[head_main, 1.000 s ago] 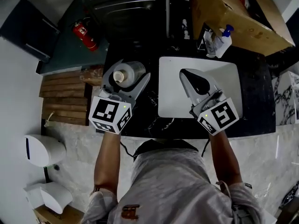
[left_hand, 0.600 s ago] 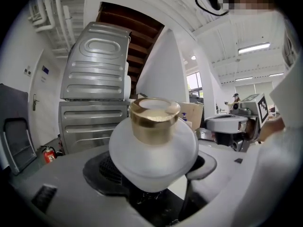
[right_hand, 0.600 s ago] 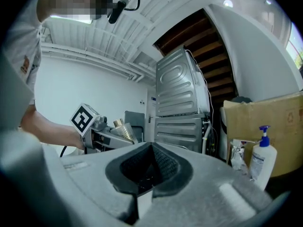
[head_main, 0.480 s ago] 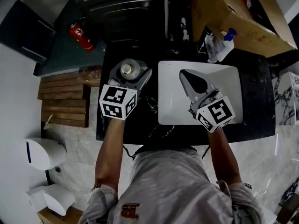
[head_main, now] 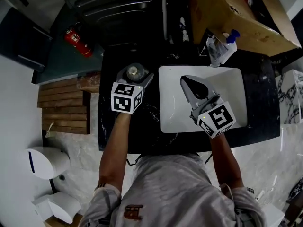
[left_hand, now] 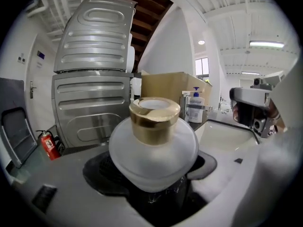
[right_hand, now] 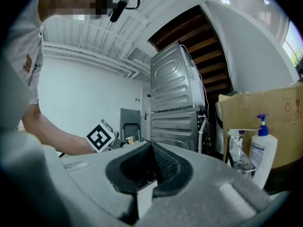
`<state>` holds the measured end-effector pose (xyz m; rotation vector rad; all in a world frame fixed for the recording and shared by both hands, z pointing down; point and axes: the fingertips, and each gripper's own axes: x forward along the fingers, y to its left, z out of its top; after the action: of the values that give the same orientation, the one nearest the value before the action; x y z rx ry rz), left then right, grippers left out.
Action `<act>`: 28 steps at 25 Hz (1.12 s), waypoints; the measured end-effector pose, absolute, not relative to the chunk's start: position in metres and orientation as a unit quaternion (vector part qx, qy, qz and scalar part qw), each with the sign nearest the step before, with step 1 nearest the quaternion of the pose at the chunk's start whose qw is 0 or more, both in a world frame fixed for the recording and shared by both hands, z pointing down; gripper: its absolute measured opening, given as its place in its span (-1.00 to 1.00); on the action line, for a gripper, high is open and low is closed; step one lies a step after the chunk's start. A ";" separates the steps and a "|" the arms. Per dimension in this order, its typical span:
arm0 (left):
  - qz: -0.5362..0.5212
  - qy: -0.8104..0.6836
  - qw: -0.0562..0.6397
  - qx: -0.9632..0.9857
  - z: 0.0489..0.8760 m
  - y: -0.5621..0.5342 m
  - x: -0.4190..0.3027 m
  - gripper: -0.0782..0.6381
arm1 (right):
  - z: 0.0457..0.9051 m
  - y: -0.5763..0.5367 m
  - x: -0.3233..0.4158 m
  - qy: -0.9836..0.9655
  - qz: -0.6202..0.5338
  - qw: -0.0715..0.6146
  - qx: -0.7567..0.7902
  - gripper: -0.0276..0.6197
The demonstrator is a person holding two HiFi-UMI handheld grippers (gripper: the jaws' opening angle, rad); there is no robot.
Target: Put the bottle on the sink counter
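Bottle (left_hand: 154, 145) sits clamped in the wide-spread left claw (head_main: 134, 74); right claw (right_hand: 150, 167) closed, empty.

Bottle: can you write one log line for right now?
left gripper: shut on bottle | bottle: over counter, left of sink | right gripper: shut, empty, over sink

Head camera steeply down on sink (head_main: 173, 93); gripper cameras low, level, facing steel appliance (left_hand: 90, 79) (shared).

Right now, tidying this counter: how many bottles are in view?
2: a gold-capped bottle gripped by the left hand-held gripper, left of the basin; a pump bottle behind the basin. Others may be hidden.
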<state>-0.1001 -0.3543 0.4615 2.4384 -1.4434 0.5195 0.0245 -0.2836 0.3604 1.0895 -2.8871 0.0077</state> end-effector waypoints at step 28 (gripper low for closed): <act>0.292 -0.467 0.168 0.818 0.522 -0.375 -0.092 0.15 | 0.380 -0.280 0.047 -0.926 0.026 0.036 0.376 -0.91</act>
<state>-0.0919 -0.3745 0.5217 2.3257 -1.3281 0.8304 0.0470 -0.2804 0.3795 1.1550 -2.8422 0.0791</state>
